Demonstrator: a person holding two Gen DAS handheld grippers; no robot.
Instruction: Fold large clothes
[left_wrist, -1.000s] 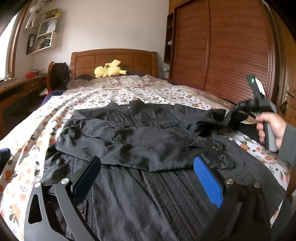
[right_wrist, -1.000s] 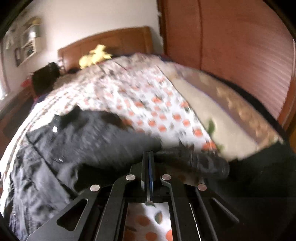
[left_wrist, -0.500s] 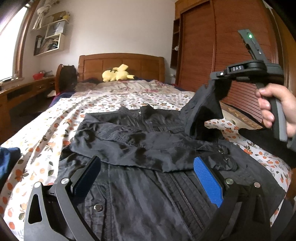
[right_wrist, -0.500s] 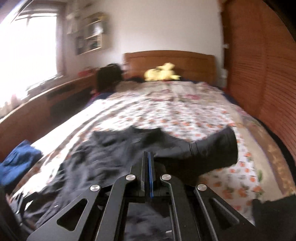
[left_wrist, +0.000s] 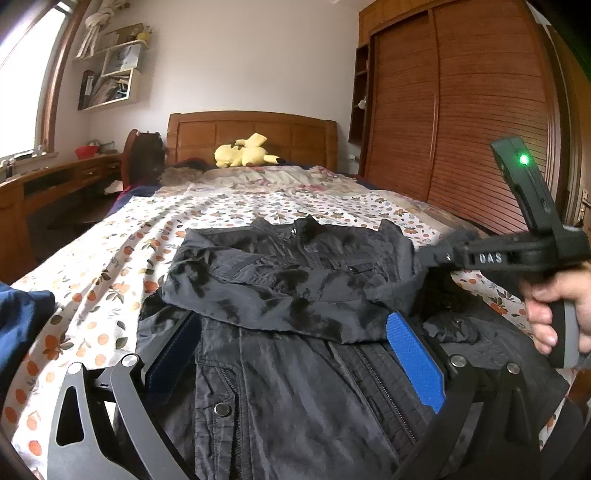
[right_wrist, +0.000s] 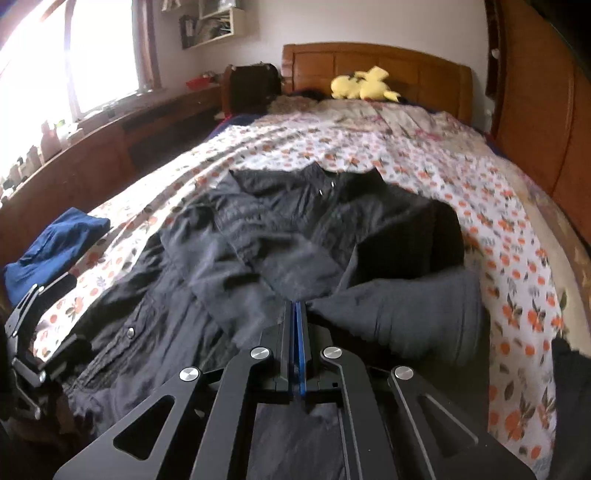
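Black jacket (left_wrist: 295, 295), thin crinkled cloth with metal snaps and a centre zip, lies flat on the bed (left_wrist: 110, 266) over a floral orange-print sheet; one sleeve is folded across the chest. Right tool (right_wrist: 295, 314) is pinched tight on the other sleeve (right_wrist: 399, 314), a rumpled tube. Left tool (left_wrist: 291, 347) is spread wide above the hem, holding nothing. Yellow plush (left_wrist: 245, 155) sits by the wooden headboard. Only the right view shows the blue garment (right_wrist: 55, 247) in full.

A home bedroom: wooden bed (left_wrist: 255, 133), wardrobe (left_wrist: 461, 122), plush toy (left_wrist: 245, 154).
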